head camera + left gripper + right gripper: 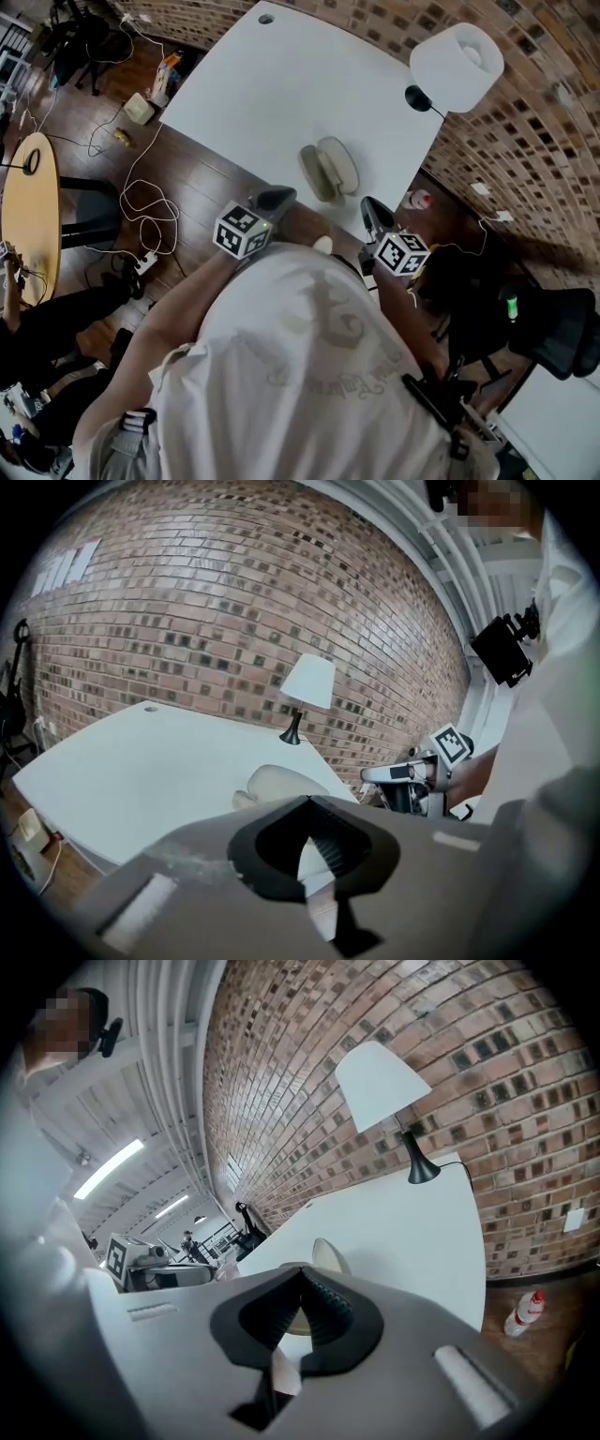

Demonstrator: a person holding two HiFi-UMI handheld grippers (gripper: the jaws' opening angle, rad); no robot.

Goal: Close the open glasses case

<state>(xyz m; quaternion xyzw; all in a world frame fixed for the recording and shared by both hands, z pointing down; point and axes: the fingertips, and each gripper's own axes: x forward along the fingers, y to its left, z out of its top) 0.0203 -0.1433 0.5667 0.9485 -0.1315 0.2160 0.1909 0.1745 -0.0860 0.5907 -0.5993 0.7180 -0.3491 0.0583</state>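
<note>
Open beige oval glasses case on smooth white table.
Ribbed jaws of left gripper and right gripper pressed together, empty.

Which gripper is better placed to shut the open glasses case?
Left, narrowly. The left gripper and right gripper are both shut, facing the glasses case; the left tip looks slightly nearer it in the head view.

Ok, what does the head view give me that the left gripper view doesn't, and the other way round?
Only the head view: the glasses case from above, both halves lying open, plus the floor cables and the left gripper from outside. Only the left gripper view: its own jaws, together with nothing between them. Both: the case, white table, lamp, right gripper, brick wall.
</note>
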